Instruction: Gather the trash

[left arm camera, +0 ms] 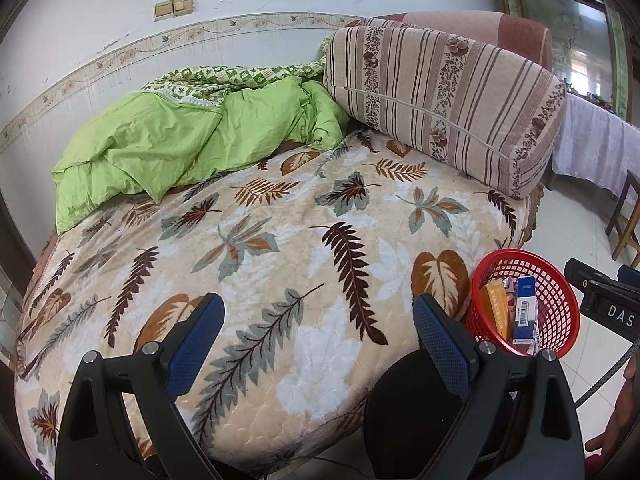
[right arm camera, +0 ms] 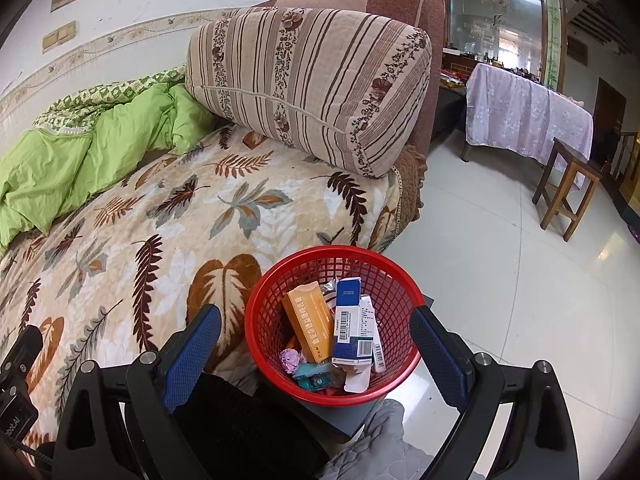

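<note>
Red mesh basket [right arm camera: 334, 326] just below and ahead of the right gripper [right arm camera: 316, 328], framed between its spread blue fingers [right arm camera: 192, 354], nothing held. Inside: orange box [right arm camera: 308, 320], blue-and-white box [right arm camera: 352, 324], small wrappers at the bottom, long axes of both boxes standing roughly upright, leaning on the mesh. Seen from the left gripper [left arm camera: 318, 338], same basket [left arm camera: 560, 304] off to the right, past the right finger; jaws likewise apart and empty, aimed over the leaf-print blanket [left arm camera: 280, 240]. No loose trash visible on the bed. Right hand clearly nearer the basket; task probably close to done.
</note>
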{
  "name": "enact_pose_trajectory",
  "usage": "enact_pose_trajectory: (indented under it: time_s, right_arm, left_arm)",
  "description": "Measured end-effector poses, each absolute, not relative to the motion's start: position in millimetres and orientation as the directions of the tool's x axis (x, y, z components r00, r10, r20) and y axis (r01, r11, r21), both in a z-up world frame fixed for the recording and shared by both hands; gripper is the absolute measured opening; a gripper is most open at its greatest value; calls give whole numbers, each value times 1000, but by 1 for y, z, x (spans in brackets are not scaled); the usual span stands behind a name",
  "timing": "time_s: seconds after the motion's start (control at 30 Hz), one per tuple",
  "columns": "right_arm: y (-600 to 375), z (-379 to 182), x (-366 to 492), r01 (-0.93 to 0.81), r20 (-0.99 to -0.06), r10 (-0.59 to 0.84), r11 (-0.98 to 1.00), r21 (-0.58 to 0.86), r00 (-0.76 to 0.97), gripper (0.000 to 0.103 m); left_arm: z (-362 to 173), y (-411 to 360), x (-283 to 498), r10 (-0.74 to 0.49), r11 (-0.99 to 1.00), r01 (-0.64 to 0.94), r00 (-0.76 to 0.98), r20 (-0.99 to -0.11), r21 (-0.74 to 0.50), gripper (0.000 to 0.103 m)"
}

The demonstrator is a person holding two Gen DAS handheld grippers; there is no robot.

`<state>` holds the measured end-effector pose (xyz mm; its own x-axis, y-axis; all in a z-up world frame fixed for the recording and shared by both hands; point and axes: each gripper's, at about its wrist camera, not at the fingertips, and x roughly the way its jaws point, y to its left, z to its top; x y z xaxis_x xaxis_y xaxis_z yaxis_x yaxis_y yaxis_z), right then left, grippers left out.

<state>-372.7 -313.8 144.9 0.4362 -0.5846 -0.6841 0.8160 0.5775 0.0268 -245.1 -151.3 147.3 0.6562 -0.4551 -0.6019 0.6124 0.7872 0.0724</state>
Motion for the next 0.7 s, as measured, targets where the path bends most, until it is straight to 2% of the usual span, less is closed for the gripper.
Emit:
enact_pose_trajectory:
  time_s: [0.7]
  right_arm:
    - [-312, 145, -372, 816, -683, -586, 578, 25, 436, 96]
  left_arm:
    - [147, -151, -249, -461, 782, 619, 653, -601, 73, 95]
